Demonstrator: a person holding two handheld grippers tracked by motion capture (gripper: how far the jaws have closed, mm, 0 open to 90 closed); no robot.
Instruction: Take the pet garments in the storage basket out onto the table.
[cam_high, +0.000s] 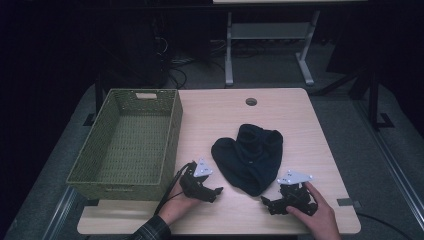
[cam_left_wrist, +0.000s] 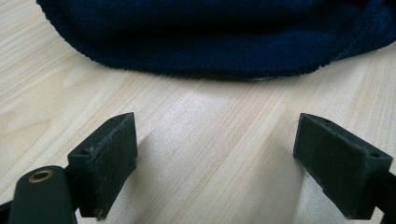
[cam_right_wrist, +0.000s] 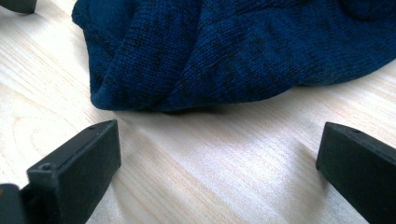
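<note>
A dark navy knitted garment (cam_high: 248, 157) lies crumpled in the middle of the wooden table (cam_high: 290, 115). My left gripper (cam_high: 216, 194) rests low on the table just left of its near edge, held in a hand, jaws open and pointing at the fabric. In the left gripper view the garment (cam_left_wrist: 224, 32) lies a short way beyond the open gripper (cam_left_wrist: 219, 158), with bare wood between the jaws. My right gripper (cam_high: 266, 204) sits just right of the garment's near tip, also hand-held. The right gripper view has the knit folds (cam_right_wrist: 243, 51) close ahead of the open gripper (cam_right_wrist: 219, 163).
A green wicker basket (cam_high: 176, 125), with nothing in it, stands on the table's left side, close beside the left hand. A round cable hole (cam_high: 251, 102) sits near the far edge. Beyond the table are dark floor, cables and a desk frame (cam_high: 229, 55).
</note>
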